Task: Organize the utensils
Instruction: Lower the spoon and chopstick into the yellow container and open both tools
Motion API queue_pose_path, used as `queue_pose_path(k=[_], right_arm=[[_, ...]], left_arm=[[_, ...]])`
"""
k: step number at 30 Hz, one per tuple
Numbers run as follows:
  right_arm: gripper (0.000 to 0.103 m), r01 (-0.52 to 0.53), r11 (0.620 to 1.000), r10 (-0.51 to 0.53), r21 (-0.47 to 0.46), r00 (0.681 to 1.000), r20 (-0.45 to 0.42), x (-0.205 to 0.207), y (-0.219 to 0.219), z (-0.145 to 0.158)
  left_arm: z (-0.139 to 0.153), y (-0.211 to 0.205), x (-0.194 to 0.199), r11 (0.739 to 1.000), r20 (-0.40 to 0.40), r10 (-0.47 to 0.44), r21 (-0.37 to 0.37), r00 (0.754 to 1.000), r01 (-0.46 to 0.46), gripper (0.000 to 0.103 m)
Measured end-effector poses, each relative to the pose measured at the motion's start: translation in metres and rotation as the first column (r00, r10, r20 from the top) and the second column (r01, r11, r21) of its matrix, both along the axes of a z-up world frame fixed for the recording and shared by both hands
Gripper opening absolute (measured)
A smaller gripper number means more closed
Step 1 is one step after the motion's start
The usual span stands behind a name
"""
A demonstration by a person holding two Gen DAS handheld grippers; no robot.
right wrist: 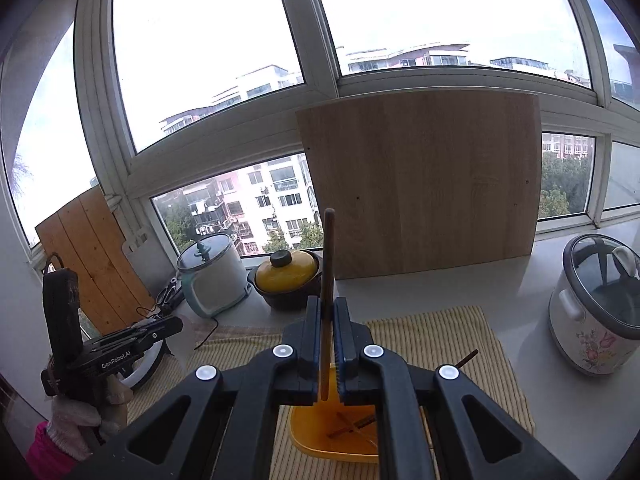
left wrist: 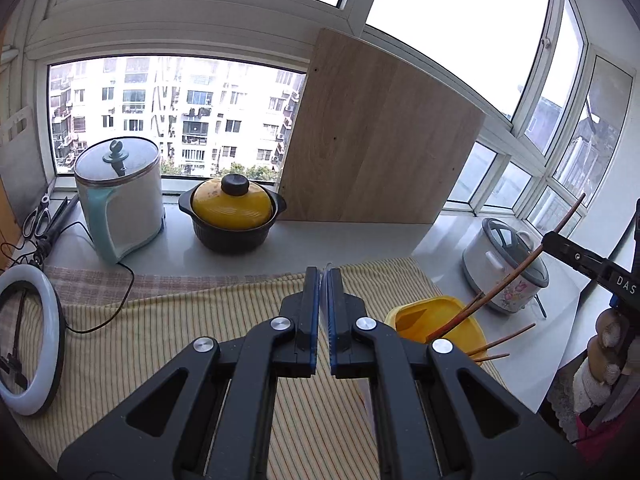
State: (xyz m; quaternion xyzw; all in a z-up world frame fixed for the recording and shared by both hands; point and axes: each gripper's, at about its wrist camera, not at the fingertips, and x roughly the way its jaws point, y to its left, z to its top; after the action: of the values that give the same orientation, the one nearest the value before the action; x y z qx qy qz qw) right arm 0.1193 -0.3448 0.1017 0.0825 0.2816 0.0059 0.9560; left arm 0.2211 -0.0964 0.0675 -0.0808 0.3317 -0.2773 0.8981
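In the left wrist view, our left gripper (left wrist: pixel 324 276) hangs over the yellow striped cloth (left wrist: pixel 168 320) with its blue-padded jaws pressed together and nothing dark between them; something thin and clear may sit at the tips, but we cannot tell. To its right stands the yellow holder (left wrist: pixel 436 316), a plastic tub with several brown chopsticks (left wrist: pixel 460 320) leaning out of it. Further right, our right gripper (left wrist: pixel 550 240) comes in from the edge, pinching one long chopstick (left wrist: pixel 516 270) whose lower end dips toward the tub. Behind the cloth on the counter (left wrist: pixel 360 240) we see a kettle (left wrist: pixel 120 196), a casserole with a yellow lid (left wrist: pixel 232 208), a wooden board (left wrist: pixel 380 136) leaning on the window, and a flowered rice cooker (left wrist: pixel 508 272).

In the right wrist view, our right gripper (right wrist: pixel 329 304) is clamped on that chopstick (right wrist: pixel 328 264), which stands nearly upright between the pads, one end well above the jaws and the other pointing down at the yellow holder (right wrist: pixel 320 436) directly below. Inside the tub we make out crossed sticks (right wrist: pixel 352 426) lying at the bottom, and another stick end (right wrist: pixel 468 358) shows past the right jaw. Our left gripper (right wrist: pixel 168 326) sits off to the left, held by a gloved hand (right wrist: pixel 80 416).

We judge the job well advanced: several chopsticks are already in the tub, and the cloth shows no loose utensils where we can see it. What remains is to let this one stick down into the holder; anything lying under the grippers is hidden from us.
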Motion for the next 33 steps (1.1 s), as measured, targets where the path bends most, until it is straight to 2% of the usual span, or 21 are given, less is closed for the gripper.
queue_pose_path(k=[9, 14, 26, 33], right_arm=[[0.003, -0.003, 1.0, 0.001, -0.017, 0.995, -0.098, -0.003, -0.014, -0.041], [0.003, -0.019, 1.0, 0.017, -0.007, 0.99, -0.138, -0.001, -0.015, -0.058], [0.003, -0.001, 0.999, 0.008, 0.038, 0.985, -0.172, -0.001, -0.032, -0.071], [0.003, 0.0, 0.999, 0.007, 0.039, 0.983, -0.182, 0.0, -0.031, -0.074]], left_arm=[[0.006, -0.052, 0.021, 1.0, 0.01, -0.012, -0.008, 1.0, 0.012, 0.001], [0.0, -0.079, 0.032, 1.0, 0.013, 0.003, 0.016, 1.0, -0.003, 0.001], [-0.015, -0.125, 0.037, 0.995, 0.066, 0.024, 0.095, 0.998, -0.03, 0.001], [-0.017, -0.132, 0.031, 0.995, 0.089, 0.015, 0.102, 0.996, -0.024, 0.001]])
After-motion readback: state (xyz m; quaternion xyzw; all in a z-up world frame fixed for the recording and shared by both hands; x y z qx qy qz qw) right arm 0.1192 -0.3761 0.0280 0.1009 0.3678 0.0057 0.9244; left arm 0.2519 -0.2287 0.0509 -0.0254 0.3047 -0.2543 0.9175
